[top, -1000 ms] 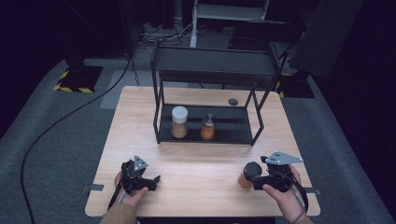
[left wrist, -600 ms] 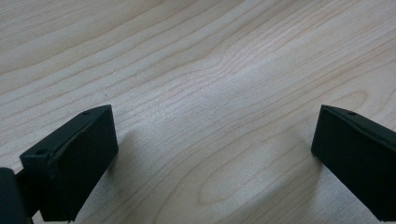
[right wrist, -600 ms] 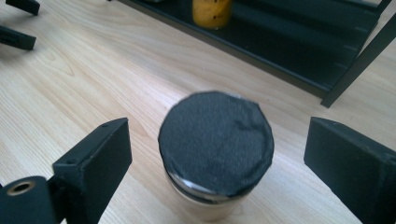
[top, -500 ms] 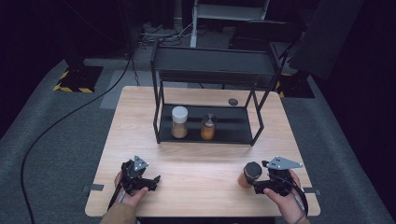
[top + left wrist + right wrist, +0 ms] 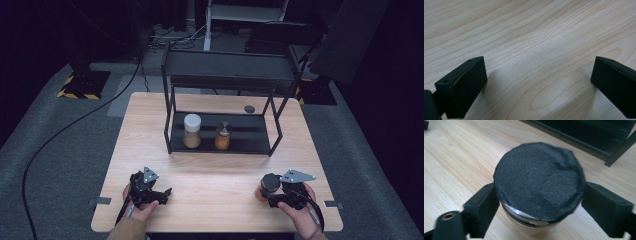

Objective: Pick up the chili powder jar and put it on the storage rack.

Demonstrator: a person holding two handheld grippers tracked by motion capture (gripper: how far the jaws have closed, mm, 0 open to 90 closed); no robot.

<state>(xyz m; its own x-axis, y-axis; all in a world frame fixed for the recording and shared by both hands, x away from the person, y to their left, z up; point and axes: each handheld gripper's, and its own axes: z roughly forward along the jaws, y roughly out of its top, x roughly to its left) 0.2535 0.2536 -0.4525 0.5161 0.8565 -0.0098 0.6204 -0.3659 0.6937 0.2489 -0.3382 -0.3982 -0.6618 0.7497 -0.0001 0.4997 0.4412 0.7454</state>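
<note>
I've got the right gripper (image 5: 274, 191) clamped on a dark-lidded jar (image 5: 539, 180), jaws on either side below the lid, jar upright so nothing spills. It sits well in front of the black rack (image 5: 227, 75). My left gripper (image 5: 536, 82) idles, jaws apart over bare table (image 5: 210, 195).

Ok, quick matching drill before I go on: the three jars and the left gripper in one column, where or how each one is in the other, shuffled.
Things:
1. white-lidded jar
2. silver-lidded jar
3. black-lidded jar
4. left gripper

Places or states:
A. between the right gripper's jaws, on the table's near right
B. open over bare wood
C. rack's lower shelf, left
D. rack's lower shelf, right

Pairs: 1-C, 2-D, 3-A, 4-B
</note>
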